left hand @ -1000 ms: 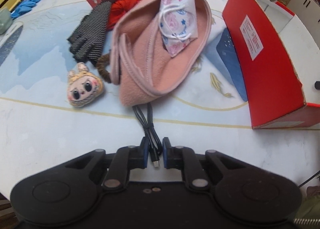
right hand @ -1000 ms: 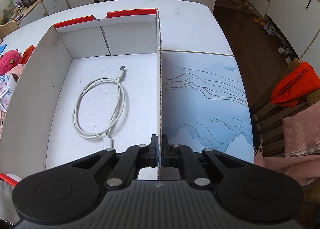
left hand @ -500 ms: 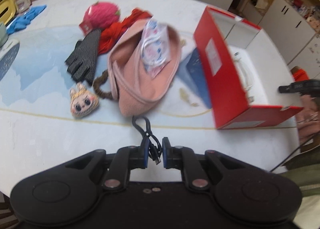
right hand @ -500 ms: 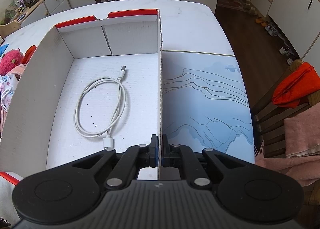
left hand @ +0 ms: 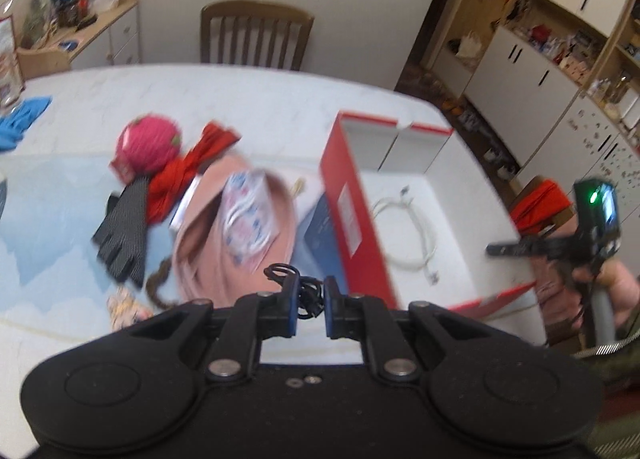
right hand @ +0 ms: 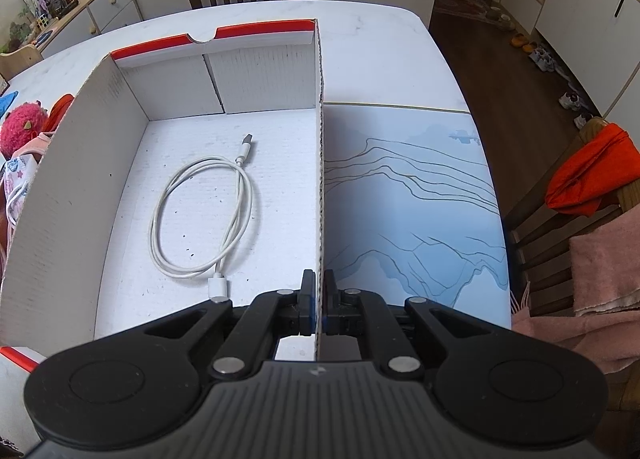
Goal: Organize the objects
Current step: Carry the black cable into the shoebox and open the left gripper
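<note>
Clamping box wall, right tool hides black cable.

I see a bunched black cable off the table, pinched between blue pads. To the right stands the red box, white inside, open-topped, upright on the table. A coiled white cable lies flat on its floor, near-left of centre.
</note>
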